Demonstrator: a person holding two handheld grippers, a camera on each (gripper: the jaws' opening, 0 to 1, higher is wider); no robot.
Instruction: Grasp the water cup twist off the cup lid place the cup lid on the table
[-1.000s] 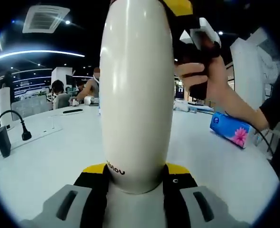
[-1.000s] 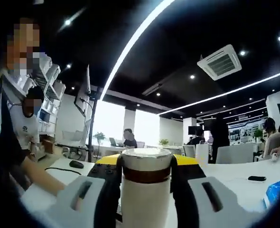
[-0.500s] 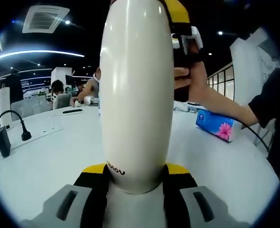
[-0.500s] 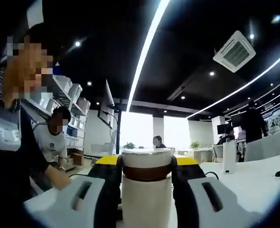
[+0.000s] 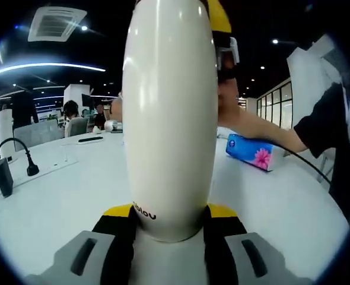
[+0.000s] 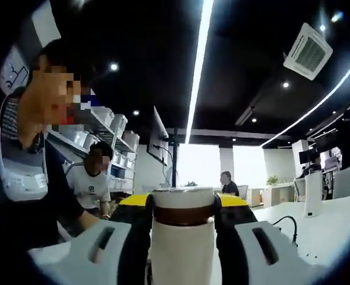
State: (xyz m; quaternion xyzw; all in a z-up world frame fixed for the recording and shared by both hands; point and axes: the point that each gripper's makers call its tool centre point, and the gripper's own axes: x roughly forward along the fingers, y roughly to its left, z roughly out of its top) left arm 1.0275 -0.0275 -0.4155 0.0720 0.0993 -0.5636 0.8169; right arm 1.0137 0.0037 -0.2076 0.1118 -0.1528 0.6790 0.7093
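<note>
Clamping the water cup upright above the table, your left gripper grips its lower body; your right gripper is closed around the cup lid.

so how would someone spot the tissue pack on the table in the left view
Start from the big white table and the tall cream cup held in the left tongs. Look past the cup's right side, under the person's outstretched arm, where the tissue pack lies flat on the tabletop. It is bright blue with a pink flower print, the one colourful thing there.
</note>
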